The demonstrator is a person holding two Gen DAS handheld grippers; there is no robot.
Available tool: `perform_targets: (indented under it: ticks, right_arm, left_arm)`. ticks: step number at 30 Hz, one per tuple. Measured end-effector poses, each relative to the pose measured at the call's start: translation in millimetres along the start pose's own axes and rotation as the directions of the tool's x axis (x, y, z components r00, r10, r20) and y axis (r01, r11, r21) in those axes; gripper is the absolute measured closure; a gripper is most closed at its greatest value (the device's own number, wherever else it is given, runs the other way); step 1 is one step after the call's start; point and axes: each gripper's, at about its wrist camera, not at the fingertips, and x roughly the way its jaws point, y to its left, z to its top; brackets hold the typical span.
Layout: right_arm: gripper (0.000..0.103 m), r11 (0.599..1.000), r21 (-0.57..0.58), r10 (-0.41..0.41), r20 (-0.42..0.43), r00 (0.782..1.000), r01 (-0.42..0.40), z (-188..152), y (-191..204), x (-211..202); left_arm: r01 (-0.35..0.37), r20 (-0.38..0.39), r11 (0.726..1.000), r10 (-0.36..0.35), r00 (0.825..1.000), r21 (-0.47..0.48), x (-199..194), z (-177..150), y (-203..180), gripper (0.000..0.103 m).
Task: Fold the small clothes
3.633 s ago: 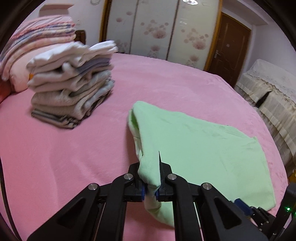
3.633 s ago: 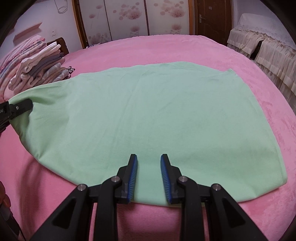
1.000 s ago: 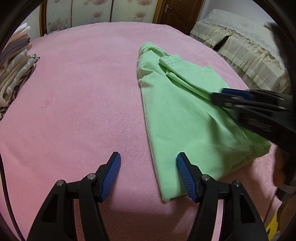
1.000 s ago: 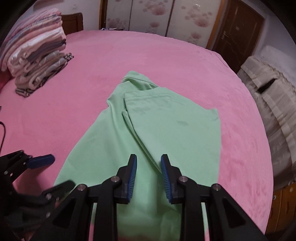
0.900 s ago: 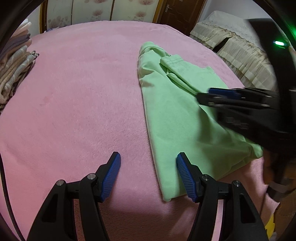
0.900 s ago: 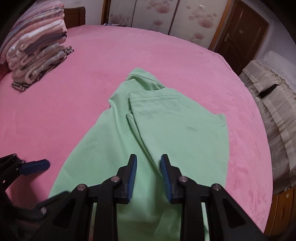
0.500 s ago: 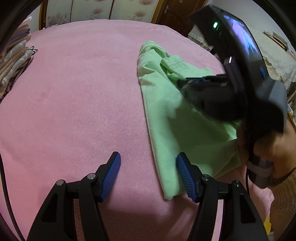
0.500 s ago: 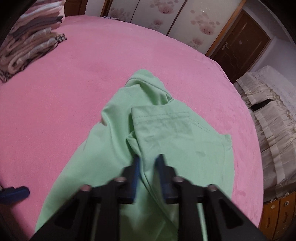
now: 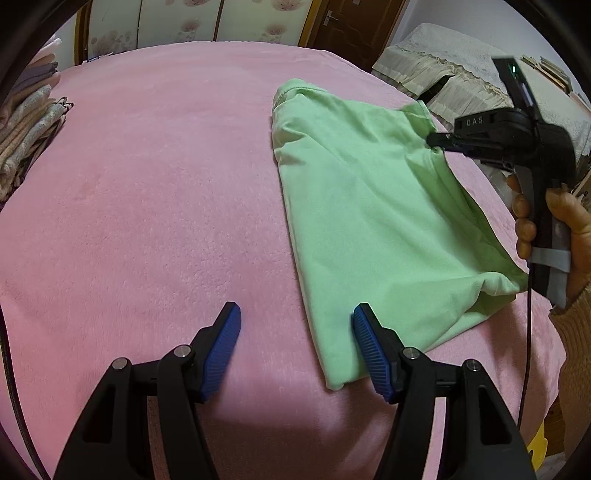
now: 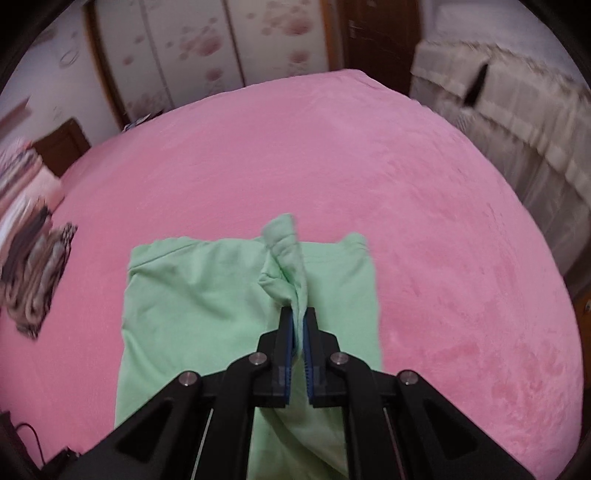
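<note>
garment (image 9: 369,206) lengthwise, waistband (image 9: 291,86) far end

Green garment (image 9: 373,225), folded, one edge lifted

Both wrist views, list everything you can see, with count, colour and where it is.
Green garment: one, light green, partly folded on the bed's right side, one edge pinched up.
Bed cover: one, pink, under everything.
Folded clothes stack: one, grey and beige, far left on the bed.
Wardrobe doors: white with pink flowers, behind the bed.
Door: one, dark brown, back wall.
Covered furniture: cream cloth, right of the bed.
Left gripper: black, blue pads, open beside the garment's near corner.
Right gripper: black, shut on the garment.
Hand: one, holding the right gripper's handle.
</note>
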Motion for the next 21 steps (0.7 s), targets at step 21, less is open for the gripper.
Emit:
perform_targets:
  ticks: [21]
  right_arm:
    - [0.069, 0.995, 0.039, 0.090, -0.054, 0.995, -0.088, -71.3, -47.5, -76.9]
  left_arm:
    - [-0.010, -0.015, 0.999, 0.010, 1.000, 0.038, -9.7, -6.5, -7.6, 0.041]
